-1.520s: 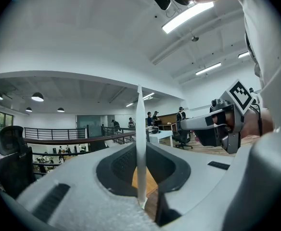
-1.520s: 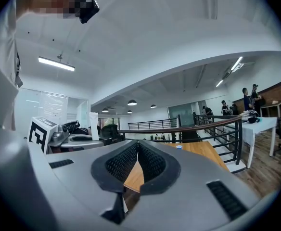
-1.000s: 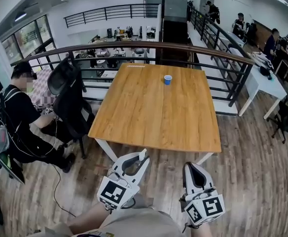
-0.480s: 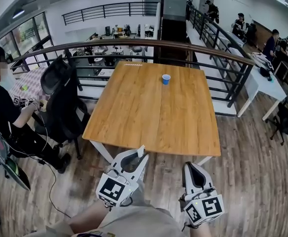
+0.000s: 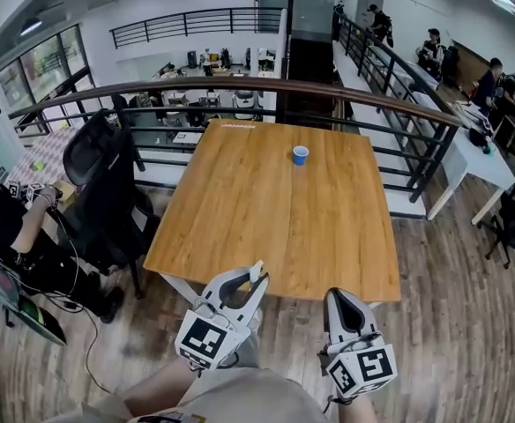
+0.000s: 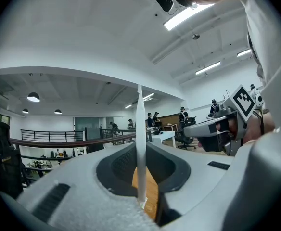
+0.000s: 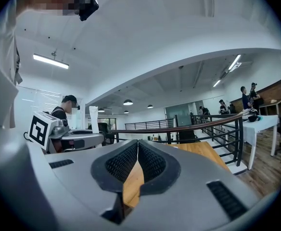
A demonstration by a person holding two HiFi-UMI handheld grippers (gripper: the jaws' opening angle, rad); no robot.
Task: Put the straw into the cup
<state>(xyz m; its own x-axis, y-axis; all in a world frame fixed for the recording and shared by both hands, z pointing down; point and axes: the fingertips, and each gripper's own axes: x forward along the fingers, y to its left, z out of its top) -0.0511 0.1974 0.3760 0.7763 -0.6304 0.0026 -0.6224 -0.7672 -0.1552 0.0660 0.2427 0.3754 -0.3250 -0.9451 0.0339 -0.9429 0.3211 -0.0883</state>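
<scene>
My left claw [image 5: 256, 280] is pinching the straw [image 6: 140, 143] near its bottom end, right claw [image 5: 342, 296] pressed together, empty. The cup [image 5: 301, 154] sits way across the table [image 5: 240, 227]. Looks light, I think, so a crooked poke could tip it.

A wooden table [image 5: 275, 210] stands on plank flooring [image 5: 451, 324]. Beyond the table runs a curved dark railing [image 5: 240, 83]. Left of it are a black office chair [image 5: 99, 183] and windows [image 5: 46, 64], and right of it a white desk [image 5: 482, 161]. Strip lights [image 7: 50, 60] glow above.
</scene>
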